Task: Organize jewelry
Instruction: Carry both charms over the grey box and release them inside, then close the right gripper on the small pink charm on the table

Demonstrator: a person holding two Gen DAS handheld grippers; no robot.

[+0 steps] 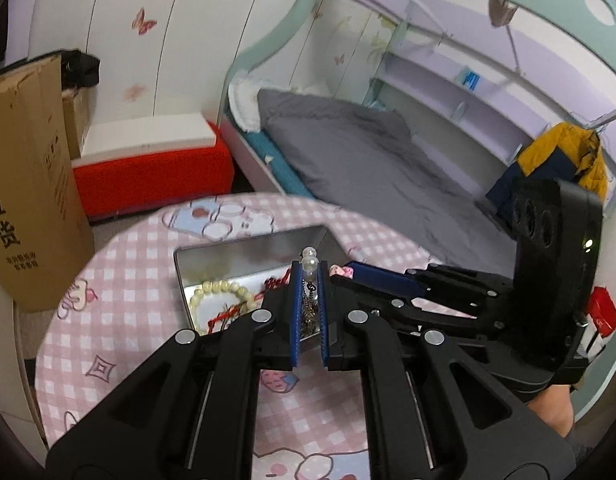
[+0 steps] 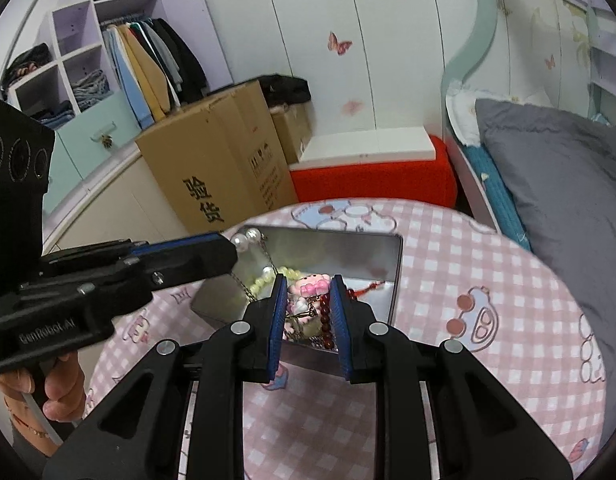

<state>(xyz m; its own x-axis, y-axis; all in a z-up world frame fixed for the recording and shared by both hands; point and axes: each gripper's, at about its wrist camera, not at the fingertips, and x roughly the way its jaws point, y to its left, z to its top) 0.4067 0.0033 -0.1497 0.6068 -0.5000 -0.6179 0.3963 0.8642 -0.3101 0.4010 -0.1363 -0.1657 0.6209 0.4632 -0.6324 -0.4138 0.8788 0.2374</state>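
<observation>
My left tongs [image 1: 309, 280] are clamped on a pearl-tipped chain necklace [image 1: 310, 264], held above the metal tin [image 2: 396, 264] on the worktop [image 2: 488, 280]. My right tongs [image 2: 308, 296] grip a pink charm [image 2: 310, 286] with dark red beads [image 2: 327, 316] over the tin.

Two hand-held claws, both nearly shut

The left claw [image 1: 309, 276] points far, fingers pinched on a dangling chain; the right claw [image 2: 308, 296], angled in from the right, has its blue pads [image 2: 276, 320] clamping a beaded piece.
</observation>
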